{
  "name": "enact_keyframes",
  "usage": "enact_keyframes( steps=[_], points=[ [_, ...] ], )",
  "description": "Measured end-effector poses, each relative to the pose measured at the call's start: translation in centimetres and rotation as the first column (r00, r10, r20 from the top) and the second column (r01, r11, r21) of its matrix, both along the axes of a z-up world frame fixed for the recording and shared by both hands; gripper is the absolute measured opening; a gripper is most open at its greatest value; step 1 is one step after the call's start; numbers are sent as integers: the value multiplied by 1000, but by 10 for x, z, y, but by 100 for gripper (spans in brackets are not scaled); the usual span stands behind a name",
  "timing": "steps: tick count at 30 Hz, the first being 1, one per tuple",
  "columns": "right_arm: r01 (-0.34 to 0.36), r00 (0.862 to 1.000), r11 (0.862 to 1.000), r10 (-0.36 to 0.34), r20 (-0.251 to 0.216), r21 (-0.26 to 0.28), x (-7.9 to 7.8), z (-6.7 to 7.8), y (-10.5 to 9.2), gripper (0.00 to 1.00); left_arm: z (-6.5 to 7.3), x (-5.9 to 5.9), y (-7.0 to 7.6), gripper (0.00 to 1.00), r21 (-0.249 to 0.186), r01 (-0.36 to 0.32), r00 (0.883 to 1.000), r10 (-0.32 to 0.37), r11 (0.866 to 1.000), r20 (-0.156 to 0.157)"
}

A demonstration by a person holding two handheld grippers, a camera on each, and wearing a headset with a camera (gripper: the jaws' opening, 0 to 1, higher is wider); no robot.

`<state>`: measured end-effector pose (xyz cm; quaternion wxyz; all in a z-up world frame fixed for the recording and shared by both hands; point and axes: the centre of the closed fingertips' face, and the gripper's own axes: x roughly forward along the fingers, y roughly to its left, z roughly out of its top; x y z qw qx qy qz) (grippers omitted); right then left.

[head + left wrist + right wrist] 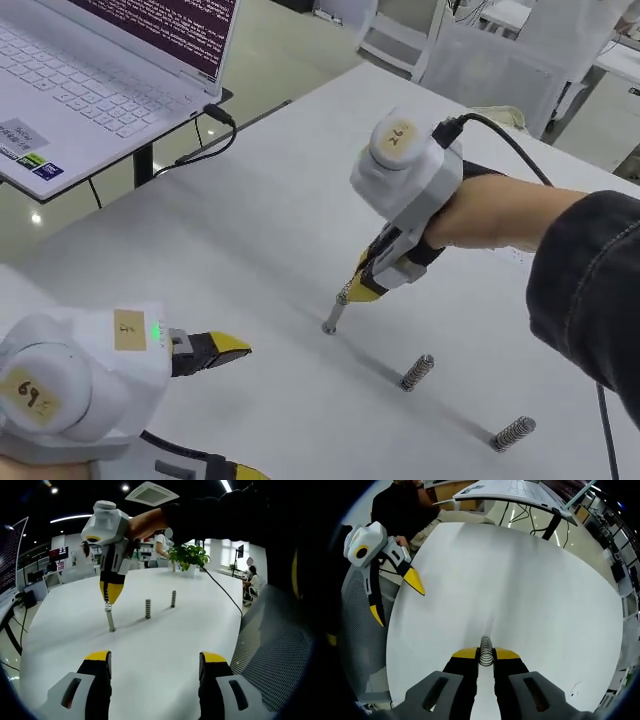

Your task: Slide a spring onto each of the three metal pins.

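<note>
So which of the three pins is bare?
The pin under the right gripper: bare shaft, spring held at its top. The other two pins are covered.

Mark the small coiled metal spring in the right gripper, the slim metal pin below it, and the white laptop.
Small coiled metal spring [486,652]: right gripper view, coil body.
Slim metal pin [110,621]: left gripper view, mid-shaft.
White laptop [80,80]: head view, keyboard.

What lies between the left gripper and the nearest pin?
Nothing: the left gripper view shows bare table from the left gripper to that pin.
</note>
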<state>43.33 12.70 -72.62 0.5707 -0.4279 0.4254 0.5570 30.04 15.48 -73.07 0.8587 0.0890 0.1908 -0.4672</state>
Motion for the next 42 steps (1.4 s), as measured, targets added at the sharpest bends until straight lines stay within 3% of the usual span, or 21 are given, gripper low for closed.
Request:
enact_keyframes(
  steps=[13, 20, 28, 42],
  points=[
    [-11, 1000, 1000, 11, -4, -17, 3, -1, 5, 8, -1, 1, 0, 66, -6, 3, 1000, -3, 1000, -3],
    [-43, 999, 997, 44, 21, -58, 2, -2, 6, 8, -1, 2, 1, 66, -9, 1, 1000, -1, 1000, -5],
    [-26, 999, 998, 27, 19, -57, 6, 0, 4, 8, -2, 3, 3, 65, -10, 0, 1000, -1, 1000, -7],
    [-22, 1000, 997, 23, 7, -70, 4, -14, 3, 8, -3, 3, 4, 65, -13, -3, 1000, 3, 1000, -10]
  ],
)
